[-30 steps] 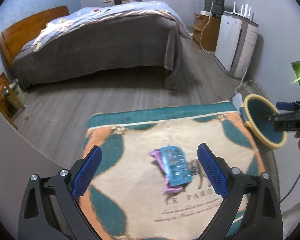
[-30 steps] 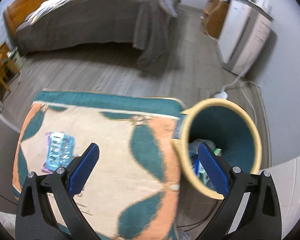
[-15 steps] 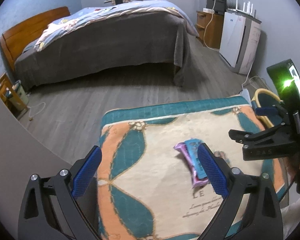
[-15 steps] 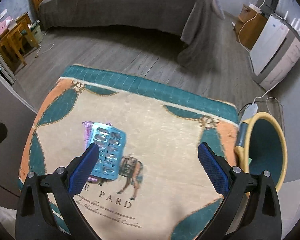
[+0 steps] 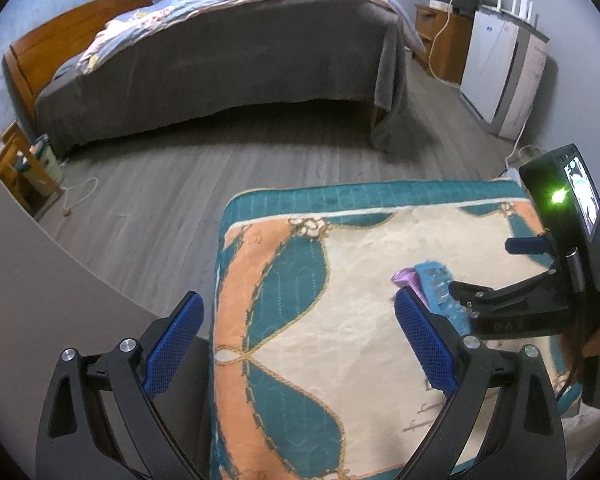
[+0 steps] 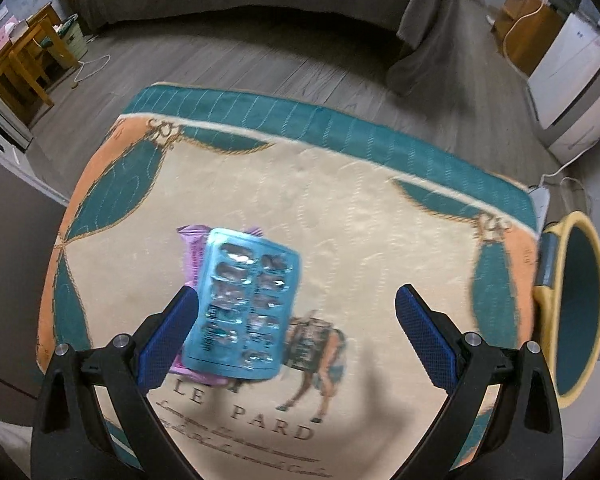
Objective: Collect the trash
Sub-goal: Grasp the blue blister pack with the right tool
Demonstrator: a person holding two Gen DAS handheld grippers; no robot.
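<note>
The right gripper and left gripper are both spread, empty. The blue foil blister sheet — light, stiff, slippery — lies mid-rug; pinch across its long edges.

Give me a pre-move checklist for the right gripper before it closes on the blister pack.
1. Right gripper open: ok, jaws wide apart.
2. Blue blister pack between the fingers: not ok, it sits at the left finger, off centre.
3. Pack free of other trash: not ok, it overlaps a purple wrapper.
4. Fingers down at rug level: cannot tell.
5. Bin within view for the drop: ok, at the rug's right edge, opening facing the camera.
6. Left gripper out of the way: ok, open and empty over the rug's left side.
</note>
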